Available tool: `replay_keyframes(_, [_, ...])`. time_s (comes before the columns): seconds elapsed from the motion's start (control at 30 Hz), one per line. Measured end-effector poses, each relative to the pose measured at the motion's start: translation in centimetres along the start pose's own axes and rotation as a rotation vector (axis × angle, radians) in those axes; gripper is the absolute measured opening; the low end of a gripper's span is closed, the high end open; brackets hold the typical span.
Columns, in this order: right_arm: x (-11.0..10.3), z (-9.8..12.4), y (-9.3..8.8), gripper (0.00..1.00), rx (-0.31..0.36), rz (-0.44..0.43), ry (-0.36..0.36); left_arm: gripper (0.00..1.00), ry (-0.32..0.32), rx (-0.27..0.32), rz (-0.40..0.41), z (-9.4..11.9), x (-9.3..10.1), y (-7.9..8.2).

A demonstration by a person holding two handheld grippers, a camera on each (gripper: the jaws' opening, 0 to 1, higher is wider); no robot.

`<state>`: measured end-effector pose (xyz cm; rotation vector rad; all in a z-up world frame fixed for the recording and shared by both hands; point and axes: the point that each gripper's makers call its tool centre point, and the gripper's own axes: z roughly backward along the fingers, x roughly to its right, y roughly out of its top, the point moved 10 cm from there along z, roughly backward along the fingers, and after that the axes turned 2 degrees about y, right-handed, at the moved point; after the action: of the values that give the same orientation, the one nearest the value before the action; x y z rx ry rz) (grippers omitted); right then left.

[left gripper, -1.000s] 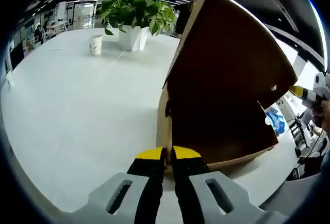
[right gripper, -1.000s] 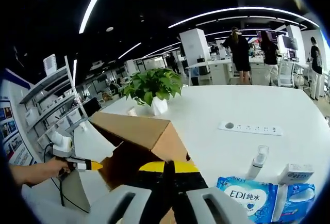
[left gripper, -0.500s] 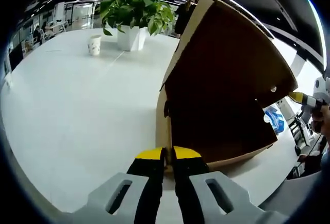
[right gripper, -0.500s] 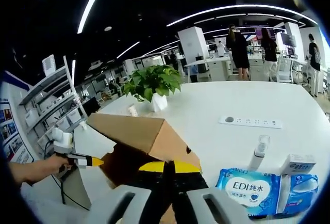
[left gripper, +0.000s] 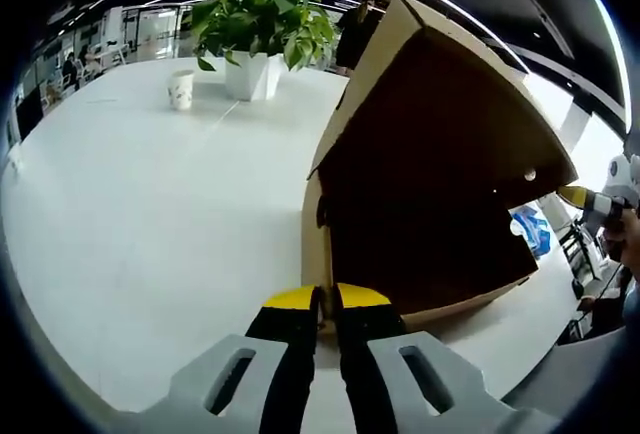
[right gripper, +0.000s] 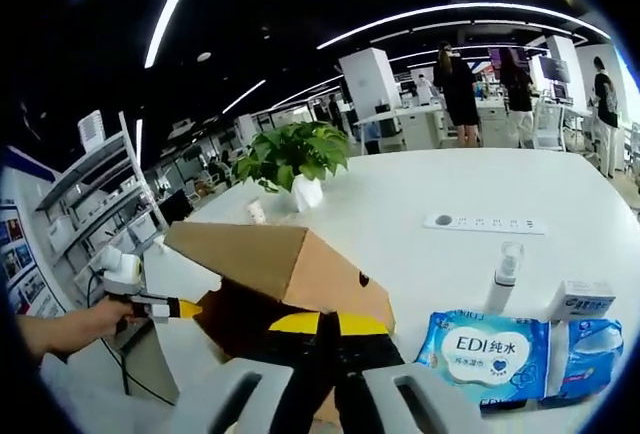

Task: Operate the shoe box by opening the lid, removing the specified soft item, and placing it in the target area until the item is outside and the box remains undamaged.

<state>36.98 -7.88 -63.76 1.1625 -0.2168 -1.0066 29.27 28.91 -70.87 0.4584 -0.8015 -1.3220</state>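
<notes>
The shoe box (left gripper: 430,184) sits on the white surface (left gripper: 150,214), lid raised. Both grippers, left (left gripper: 327,299) and right (right gripper: 328,326), apparently pinch its thin, easily creased cardboard edges; grip gently.

Brown cardboard shoe box (left gripper: 430,244) on the white table, lid (right gripper: 270,259) raised, tilted open.
</notes>
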Motion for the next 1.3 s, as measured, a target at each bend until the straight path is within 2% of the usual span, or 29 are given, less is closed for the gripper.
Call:
replay_keyframes(0.17, [0.1,-0.1,-1.0,0.0,-0.024,-0.021,0.003,0.04,-0.002,0.002,-0.006,0.0,0.0,0.0])
replay_keyframes(0.3, [-0.1,-0.1,-1.5,0.0,-0.033,-0.002,0.001,0.05,-0.003,0.002,-0.019,0.0,0.0,0.0])
replay_keyframes(0.57, [-0.2,0.0,-1.9,0.0,-0.038,-0.003,0.011,0.05,-0.006,0.004,-0.026,0.0,-0.1,0.0])
replay_keyframes(0.9, [-0.9,0.0,-2.8,0.0,-0.056,0.042,0.039,0.07,-0.033,0.018,-0.088,0.4,-0.2,-0.2])
replay_keyframes(1.07, [-0.9,-0.1,-3.0,0.01,-0.068,0.057,0.049,0.15,-0.03,0.034,-0.124,0.8,-0.3,-0.3])
replay_keyframes(1.3, [-0.7,-0.2,-3.6,0.04,-0.083,0.091,0.061,0.25,-0.075,0.085,-0.168,1.6,0.2,-0.2])
